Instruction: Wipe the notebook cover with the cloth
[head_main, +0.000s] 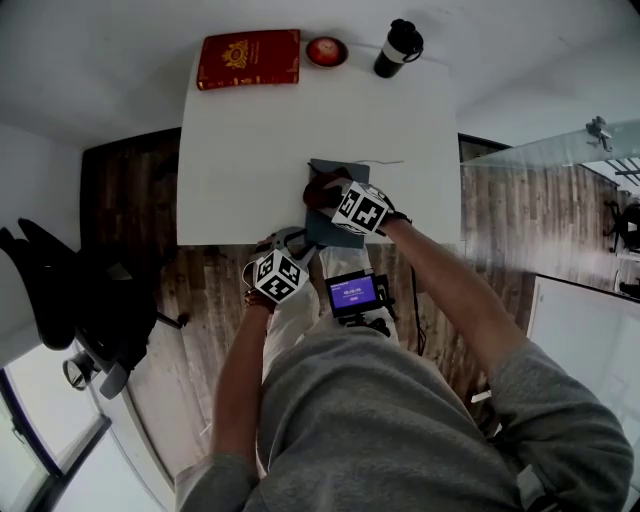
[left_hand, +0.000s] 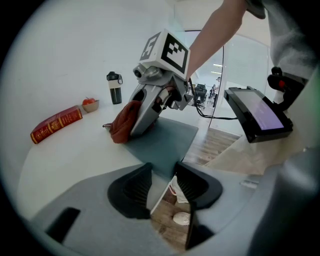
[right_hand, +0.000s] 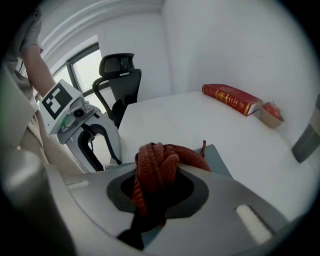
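Observation:
A slate-grey notebook (head_main: 320, 226) lies at the front edge of the white table (head_main: 240, 170), its near corner past the edge. My right gripper (head_main: 335, 196) is shut on a bunched rust-red cloth (head_main: 319, 189) and presses it down on the cover's far left part. In the right gripper view the cloth (right_hand: 157, 167) fills the jaws, with the notebook (right_hand: 218, 161) under it. My left gripper (head_main: 300, 242) is at the table's edge, shut on the notebook's near corner (left_hand: 162, 145). The left gripper view shows the right gripper (left_hand: 142, 125) with the cloth (left_hand: 121, 129).
A red book (head_main: 248, 58), a small bowl (head_main: 326, 50) with something red in it and a black-and-white tumbler (head_main: 398, 48) stand along the table's far edge. A black office chair (head_main: 70, 290) is on the left. A device with a lit screen (head_main: 352, 293) hangs before the person's body.

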